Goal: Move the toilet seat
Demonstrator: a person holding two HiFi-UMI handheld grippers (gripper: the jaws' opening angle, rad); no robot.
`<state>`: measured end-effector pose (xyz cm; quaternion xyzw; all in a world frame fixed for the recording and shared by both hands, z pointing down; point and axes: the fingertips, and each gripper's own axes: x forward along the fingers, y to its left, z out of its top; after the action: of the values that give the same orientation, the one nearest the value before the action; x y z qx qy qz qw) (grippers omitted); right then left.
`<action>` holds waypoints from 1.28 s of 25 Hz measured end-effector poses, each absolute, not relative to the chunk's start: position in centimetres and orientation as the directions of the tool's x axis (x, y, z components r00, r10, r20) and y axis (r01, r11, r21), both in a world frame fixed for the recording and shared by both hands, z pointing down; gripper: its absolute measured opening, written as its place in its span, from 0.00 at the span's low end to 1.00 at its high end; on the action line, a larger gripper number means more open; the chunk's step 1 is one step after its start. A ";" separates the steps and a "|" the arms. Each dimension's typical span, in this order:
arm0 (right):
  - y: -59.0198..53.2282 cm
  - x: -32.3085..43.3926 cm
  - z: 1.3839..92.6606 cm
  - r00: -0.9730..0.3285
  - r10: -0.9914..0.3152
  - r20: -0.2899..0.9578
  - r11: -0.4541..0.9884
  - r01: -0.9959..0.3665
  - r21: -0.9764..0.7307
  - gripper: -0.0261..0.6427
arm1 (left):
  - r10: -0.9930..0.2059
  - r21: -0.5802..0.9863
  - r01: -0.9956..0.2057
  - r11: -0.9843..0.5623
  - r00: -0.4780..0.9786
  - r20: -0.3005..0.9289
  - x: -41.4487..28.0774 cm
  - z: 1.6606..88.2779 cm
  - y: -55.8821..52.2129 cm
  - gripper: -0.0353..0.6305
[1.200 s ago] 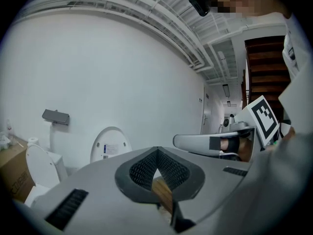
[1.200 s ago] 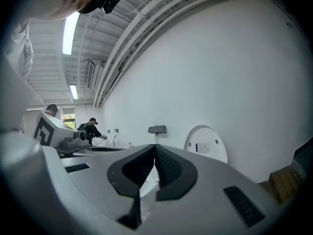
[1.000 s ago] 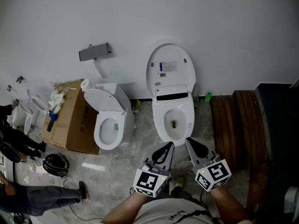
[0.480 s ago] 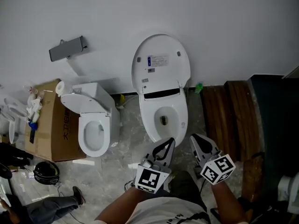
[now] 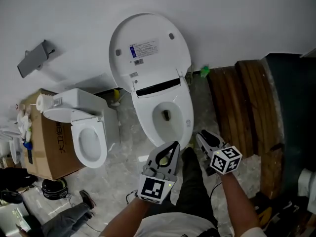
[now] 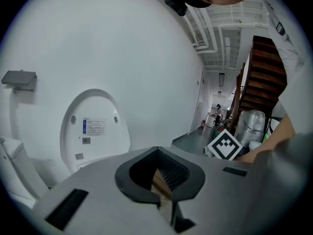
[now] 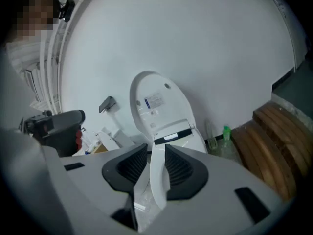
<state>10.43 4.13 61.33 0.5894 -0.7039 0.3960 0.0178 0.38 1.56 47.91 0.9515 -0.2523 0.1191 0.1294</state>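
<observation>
Your right hand-held gripper [image 5: 205,139] is spreading, nothing between its jaws; your left hand-held gripper [image 5: 171,148] is pressed together, empty. Catch the raised toilet seat [image 5: 148,53] near its rim and lower it gently.

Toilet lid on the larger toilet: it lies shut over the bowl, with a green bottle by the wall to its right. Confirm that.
Not right. The head view shows the toilet lid raised, leaning back against the wall, with the bowl open below it. The green bottle does stand by the wall to its right.
</observation>
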 end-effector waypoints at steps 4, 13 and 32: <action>2.9 13.1 69.9 -0.354 -0.754 0.554 -0.071 -0.794 -0.604 0.21 | -0.434 0.177 -0.505 -0.845 0.840 0.326 2.7 51.0 -0.5 0.06; 1.3 15.2 85.3 -0.389 -0.672 0.630 -0.187 -0.734 -0.653 0.22 | -0.369 0.218 -0.476 -0.852 0.842 0.393 6.3 61.0 -2.9 0.06; 1.9 13.8 100.5 -0.536 -0.593 0.601 -0.293 -0.552 -0.781 0.33 | -0.345 0.273 -0.493 -0.826 0.826 0.447 4.7 72.6 -2.7 0.06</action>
<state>13.82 1.94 100.52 0.4812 -0.5945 0.6440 -0.0160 4.73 -2.74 72.64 0.9359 -0.2237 0.1928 0.1918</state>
